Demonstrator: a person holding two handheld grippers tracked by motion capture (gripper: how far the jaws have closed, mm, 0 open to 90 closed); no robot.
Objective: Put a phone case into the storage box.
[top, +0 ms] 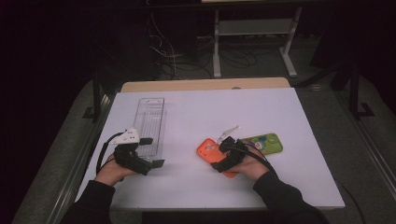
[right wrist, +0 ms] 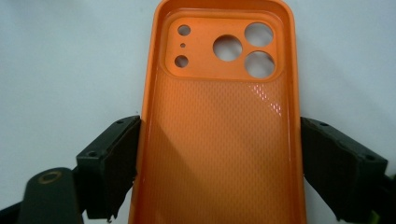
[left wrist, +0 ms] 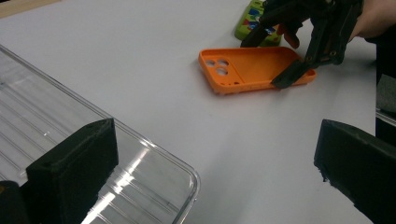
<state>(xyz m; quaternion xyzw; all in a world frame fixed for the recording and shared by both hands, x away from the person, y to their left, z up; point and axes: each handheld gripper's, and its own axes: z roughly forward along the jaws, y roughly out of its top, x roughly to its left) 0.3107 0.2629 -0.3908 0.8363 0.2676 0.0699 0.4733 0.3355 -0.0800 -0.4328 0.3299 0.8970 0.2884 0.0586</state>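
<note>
the step in hand looks like the grasp of the orange phone case (right wrist: 219, 121), which lies open side up on the white table (top: 261, 112), just right of centre in the high view and below the middle of the frame. in the right gripper view the case runs up the centre of the frame, camera cutouts at the top, and the right gripper (right wrist: 219, 172) has one black jaw at each long edge of it in the lower left and lower right; the left jaw seems to touch the rim, while the right one sits right at the rim, so the jaws stand spread around the case rather than clamped on it. the left gripper (left wrist: 210, 168) is also spread wide, holding nothing, its jaws low in its own view with one over the corner of a clear plastic tray (left wrist: 107, 154) at the lower left. in the high view that tray lies left of centre, well apart from the case. a green phone case (top: 264, 143) lies just beside the orange one, toward the right of the frame. my judgement is that the next move calls for pressing the right jaws together squarely on both long edges, gently enough that the soft shell does not buckle or pop out, then lifting it level. the tray seems the likely destination.
</note>
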